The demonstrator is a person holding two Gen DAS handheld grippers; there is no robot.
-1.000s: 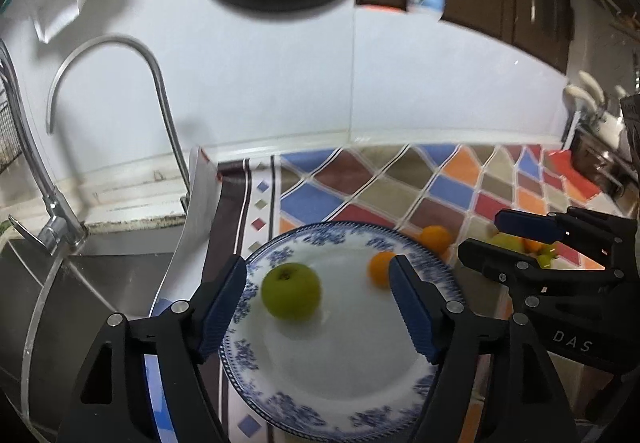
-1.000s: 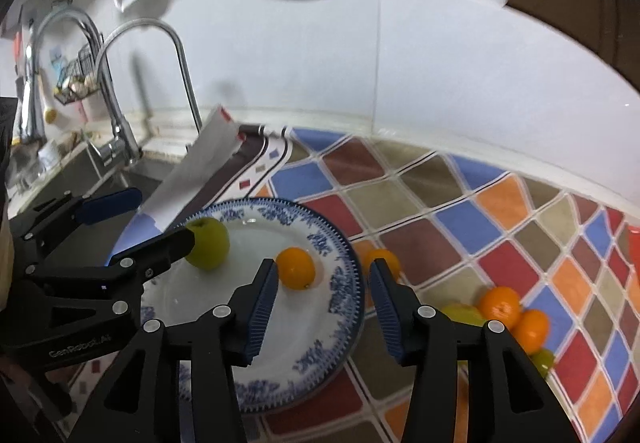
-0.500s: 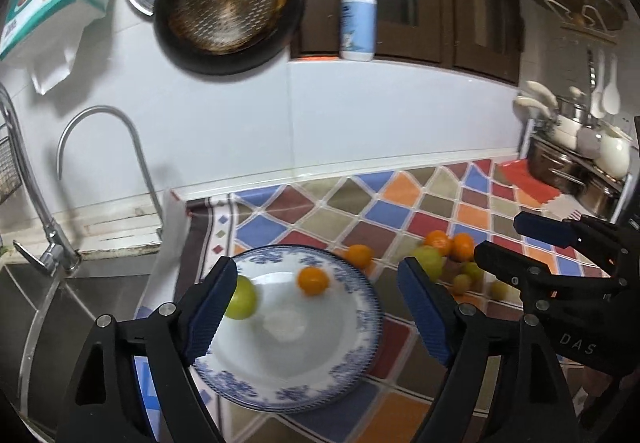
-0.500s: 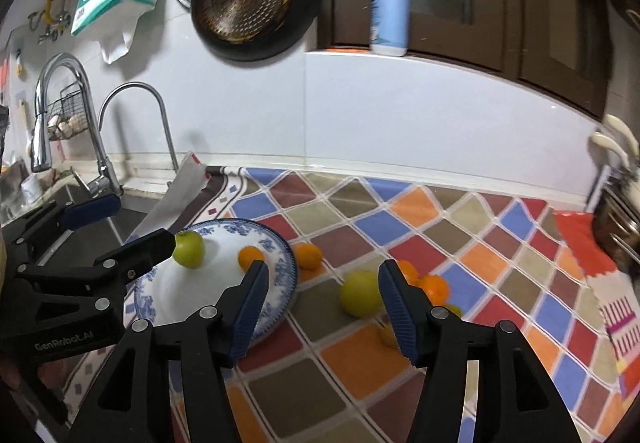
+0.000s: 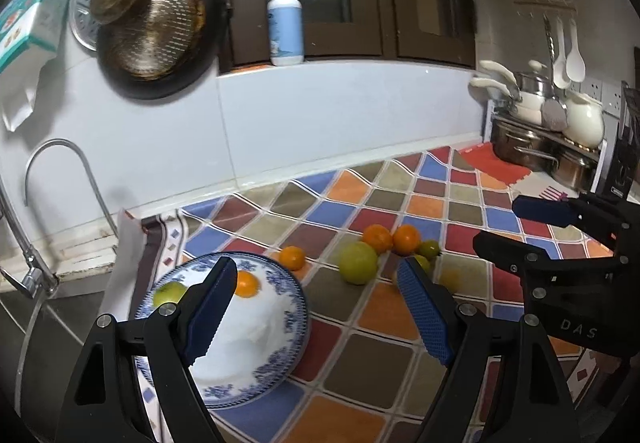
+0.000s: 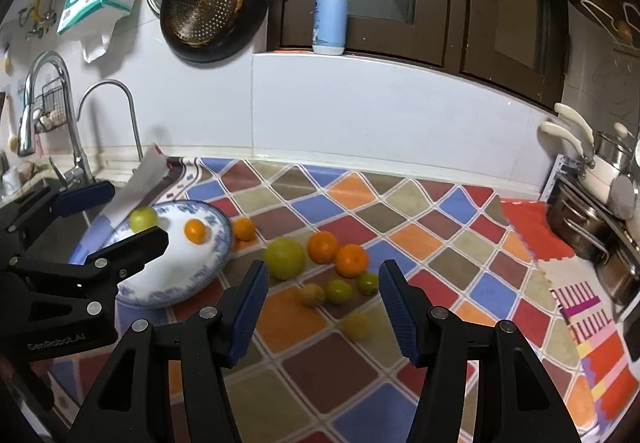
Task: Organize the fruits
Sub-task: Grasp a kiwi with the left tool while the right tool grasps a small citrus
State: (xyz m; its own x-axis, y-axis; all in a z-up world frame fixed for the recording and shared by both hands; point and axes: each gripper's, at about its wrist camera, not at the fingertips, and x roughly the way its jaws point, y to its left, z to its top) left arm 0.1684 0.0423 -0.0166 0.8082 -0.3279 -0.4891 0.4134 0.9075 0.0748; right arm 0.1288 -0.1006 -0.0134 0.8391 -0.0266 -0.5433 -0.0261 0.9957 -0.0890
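A blue-and-white plate (image 5: 256, 343) (image 6: 172, 275) lies at the left of the checkered counter and holds a green apple (image 5: 168, 293) (image 6: 143, 218) and an orange (image 5: 246, 284) (image 6: 195, 231). Another orange (image 6: 244, 229) sits just beside its rim. To the right on the cloth lie a large green apple (image 6: 285, 258), two oranges (image 6: 322, 247) and several small green fruits (image 6: 339, 291). My left gripper (image 5: 316, 267) hangs open above the plate's right edge, holding nothing. Open and holding nothing too, my right gripper (image 6: 322, 269) hovers above the loose fruit.
A sink with a curved faucet (image 6: 108, 115) borders the plate on the left. Steel and white pots (image 5: 552, 139) stand on a rack at the right. A pan and strainer (image 6: 212, 11) hang on the back wall, and a soap bottle (image 6: 331, 19) stands on the ledge.
Both grippers have pulled back and upward from the plate, so the loose fruit to its right has come into view. Both pairs of jaws stand wider. The apple and orange stay on the plate.
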